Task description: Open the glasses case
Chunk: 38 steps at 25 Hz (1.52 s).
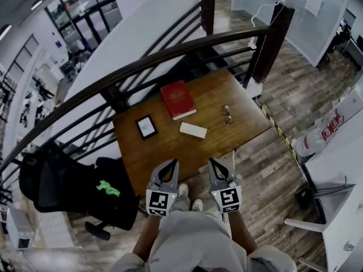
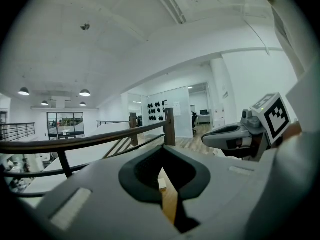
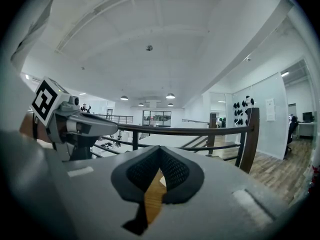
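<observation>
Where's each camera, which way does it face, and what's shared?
Head view: on the head, steeply down at the table; left tool, right tool, legs show.
Left gripper view: on left tool, level along shut jaws toward railing; right tool shows.
Right gripper view: on right tool, likewise; left tool shows.
All share the railing.
</observation>
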### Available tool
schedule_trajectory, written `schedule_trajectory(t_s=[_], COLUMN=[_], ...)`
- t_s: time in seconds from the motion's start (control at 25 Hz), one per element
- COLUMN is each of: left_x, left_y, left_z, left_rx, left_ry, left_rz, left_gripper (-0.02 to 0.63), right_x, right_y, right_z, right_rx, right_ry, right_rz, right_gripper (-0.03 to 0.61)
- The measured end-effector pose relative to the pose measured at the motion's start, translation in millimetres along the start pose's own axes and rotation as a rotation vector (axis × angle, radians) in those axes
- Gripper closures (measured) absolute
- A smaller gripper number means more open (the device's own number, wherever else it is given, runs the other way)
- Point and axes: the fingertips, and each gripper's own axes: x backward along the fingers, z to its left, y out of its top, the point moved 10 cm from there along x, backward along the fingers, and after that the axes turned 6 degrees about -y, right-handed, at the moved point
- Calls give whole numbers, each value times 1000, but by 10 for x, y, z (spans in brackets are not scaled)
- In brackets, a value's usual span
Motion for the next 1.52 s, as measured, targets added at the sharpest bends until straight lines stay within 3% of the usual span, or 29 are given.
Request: schedule_trajectory(t_s=[0.36,0.88,1.52], left_x=[-379,-997,-1554], left_y=[-129,-180,-894], left_z=[294,1044,1529], left_rx=[29,61,161], left_ry=[-11,-42,-148], left_rz=[10,-5,120], left_gripper=[594,594,594], right_x=[-404,-1257,-1934], right_y=[-43,34,-454], right_z=[-139,-299,-274], right_rx=[12,43,52], right_ry=[-7,-45,-57], right_rz=[38,90,282], right_gripper=[575,575,575])
